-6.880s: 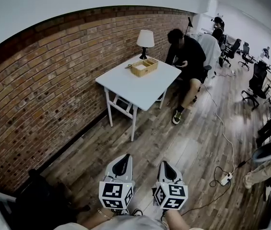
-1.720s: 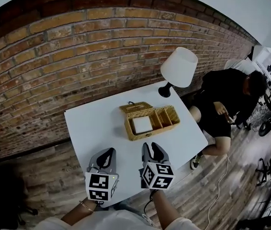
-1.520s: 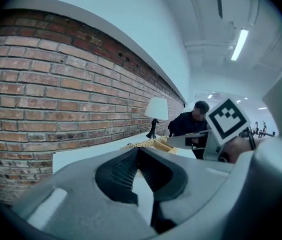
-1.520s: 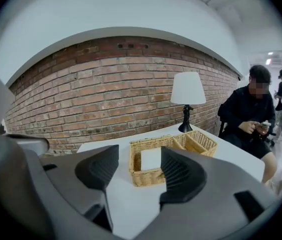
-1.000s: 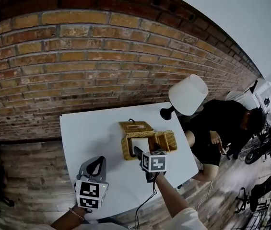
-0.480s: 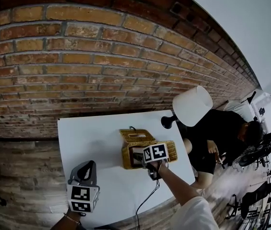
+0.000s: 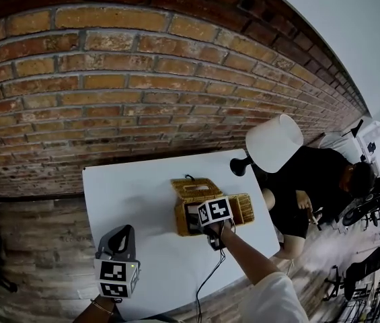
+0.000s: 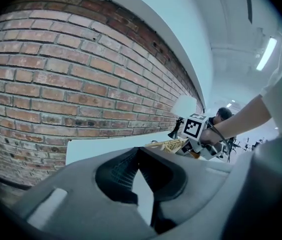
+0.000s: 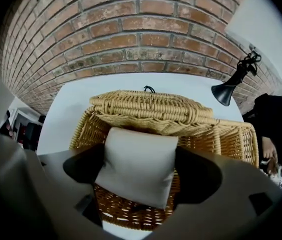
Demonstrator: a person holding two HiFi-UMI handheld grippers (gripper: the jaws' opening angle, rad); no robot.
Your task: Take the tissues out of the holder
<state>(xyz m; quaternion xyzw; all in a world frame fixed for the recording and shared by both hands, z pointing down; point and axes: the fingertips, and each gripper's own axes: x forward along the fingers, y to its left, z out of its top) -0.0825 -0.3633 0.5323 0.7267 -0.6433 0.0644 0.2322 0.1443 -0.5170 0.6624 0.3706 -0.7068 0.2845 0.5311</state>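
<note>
Fingers (image 9: 200, 176) of the right gripper (image 9: 140, 170) are just now spreading wide, straddling the tissues (image 9: 137, 156) in the holder (image 9: 85, 130) (left gripper (image 8: 140, 154) closed, empty).

I stand in what looks like an open-plan office: a white table (image 7: 129, 187) against a bare brick wall (image 7: 142, 93), plank floor (image 7: 35, 247), swivel chairs (image 7: 359, 273) beyond a seated person (image 7: 311, 180), strip lights (image 8: 266, 54) overhead.
</note>
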